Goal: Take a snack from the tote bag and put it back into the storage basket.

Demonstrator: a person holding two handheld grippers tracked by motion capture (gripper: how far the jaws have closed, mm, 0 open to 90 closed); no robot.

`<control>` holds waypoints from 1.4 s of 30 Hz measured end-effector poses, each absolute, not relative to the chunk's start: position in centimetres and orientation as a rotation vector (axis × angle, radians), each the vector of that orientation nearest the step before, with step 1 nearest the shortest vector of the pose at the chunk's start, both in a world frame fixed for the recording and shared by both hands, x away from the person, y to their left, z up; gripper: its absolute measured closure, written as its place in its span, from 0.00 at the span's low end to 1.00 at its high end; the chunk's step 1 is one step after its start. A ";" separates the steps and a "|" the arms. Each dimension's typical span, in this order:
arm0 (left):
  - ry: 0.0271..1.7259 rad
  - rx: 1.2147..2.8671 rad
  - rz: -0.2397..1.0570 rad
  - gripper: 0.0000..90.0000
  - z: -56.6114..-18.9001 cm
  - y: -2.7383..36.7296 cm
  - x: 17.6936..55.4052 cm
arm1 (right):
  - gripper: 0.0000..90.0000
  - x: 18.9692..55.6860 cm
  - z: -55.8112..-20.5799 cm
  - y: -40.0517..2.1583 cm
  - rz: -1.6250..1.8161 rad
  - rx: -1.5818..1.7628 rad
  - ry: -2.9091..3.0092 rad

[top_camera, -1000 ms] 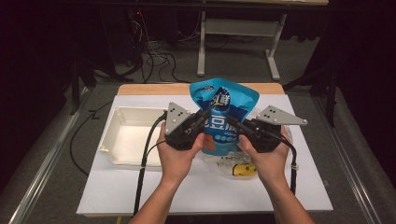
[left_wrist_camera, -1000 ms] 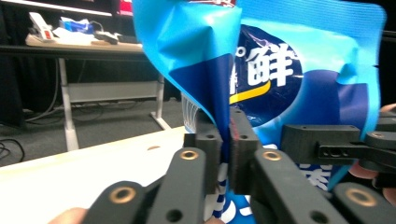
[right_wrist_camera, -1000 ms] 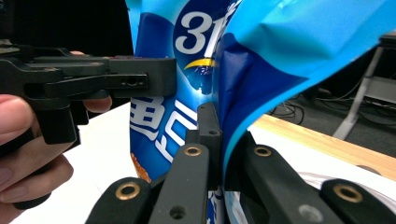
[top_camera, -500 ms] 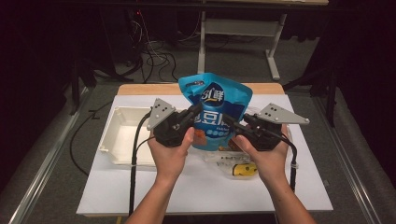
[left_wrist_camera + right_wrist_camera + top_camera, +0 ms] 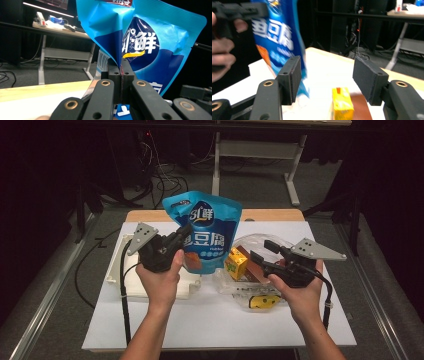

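A blue stand-up pouch with white characters hangs upright above the table's left middle. My left gripper is shut on the pouch's left edge. In the left gripper view the jaws stand pressed together on the pouch's folded edge, at my left gripper. My right gripper stands to the right of the pouch, apart from it. Its jaws have just been opening and nothing is between them. In the right gripper view my right gripper is wide apart, with the pouch beyond the left jaw.
A clear plastic bag lies under my right gripper, holding a yellow box, a brown pack and a yellow item. A white tray sits at the table's left. The yellow box also appears low between the right jaws.
The right gripper let go of the pouch, opened and drew back to the right. The left gripper carried the pouch to the left, uncovering the clear bag.
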State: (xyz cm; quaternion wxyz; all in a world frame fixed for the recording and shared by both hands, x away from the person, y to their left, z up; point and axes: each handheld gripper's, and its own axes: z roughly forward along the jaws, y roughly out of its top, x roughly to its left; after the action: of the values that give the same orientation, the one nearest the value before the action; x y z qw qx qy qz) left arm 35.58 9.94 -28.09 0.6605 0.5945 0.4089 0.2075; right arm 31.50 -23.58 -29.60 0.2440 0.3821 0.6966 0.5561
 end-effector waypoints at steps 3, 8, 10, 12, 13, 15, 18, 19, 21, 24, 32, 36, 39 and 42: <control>0.948 1.329 0.473 1.00 -28.4 10.8 36.0 | 0.43 31.3 -30.6 -24.5 1.507 1.074 1.900; 0.989 1.323 0.492 1.00 -29.1 11.8 36.9 | 0.43 30.8 -31.8 -26.2 1.496 1.113 1.888; 1.005 1.317 0.499 1.00 -29.3 12.2 37.2 | 0.42 30.6 -32.3 -26.8 1.483 1.118 1.879; 1.014 1.310 0.508 1.00 -29.5 12.5 37.5 | 0.42 30.4 -32.7 -27.4 1.468 1.118 1.873; 1.020 1.309 0.514 1.00 -29.6 12.7 37.6 | 0.42 30.2 -33.0 -27.6 1.468 1.124 1.869; 1.031 1.304 0.516 1.00 -29.9 13.0 37.8 | 0.42 30.0 -33.6 -28.2 1.465 1.133 1.862; 1.041 1.311 0.521 1.00 -30.5 13.4 38.3 | 0.42 29.7 -34.6 -28.9 1.453 1.154 1.865; 1.049 1.308 0.520 1.00 -30.7 13.5 38.4 | 0.42 29.6 -34.9 -29.1 1.444 1.164 1.868; 1.064 1.296 0.518 1.00 -31.1 13.8 38.7 | 0.42 29.4 -35.6 -29.6 1.433 1.183 1.871; 1.081 1.295 0.528 1.00 -31.7 14.0 39.1 | 0.42 29.0 -36.3 -30.5 1.419 1.206 1.868; 1.115 1.302 0.536 1.00 -33.5 13.9 40.5 | 0.43 28.4 -38.3 -32.0 1.426 1.267 1.836; 1.143 1.305 0.543 1.00 -34.7 13.5 41.5 | 0.43 28.2 -39.0 -31.9 1.408 1.261 1.854; 1.168 1.312 0.552 1.00 -35.8 13.1 42.3 | 0.43 28.2 -39.2 -32.1 1.413 1.271 1.850; 1.197 1.302 0.553 1.00 -36.9 12.9 43.2 | 0.43 28.2 -39.5 -32.2 1.414 1.278 1.846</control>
State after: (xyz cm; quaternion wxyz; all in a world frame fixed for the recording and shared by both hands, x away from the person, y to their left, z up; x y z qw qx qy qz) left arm 43.20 12.88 -36.86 0.6006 0.5617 0.5167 0.2384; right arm 28.18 -32.23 -39.47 0.2417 0.4673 0.6751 0.5172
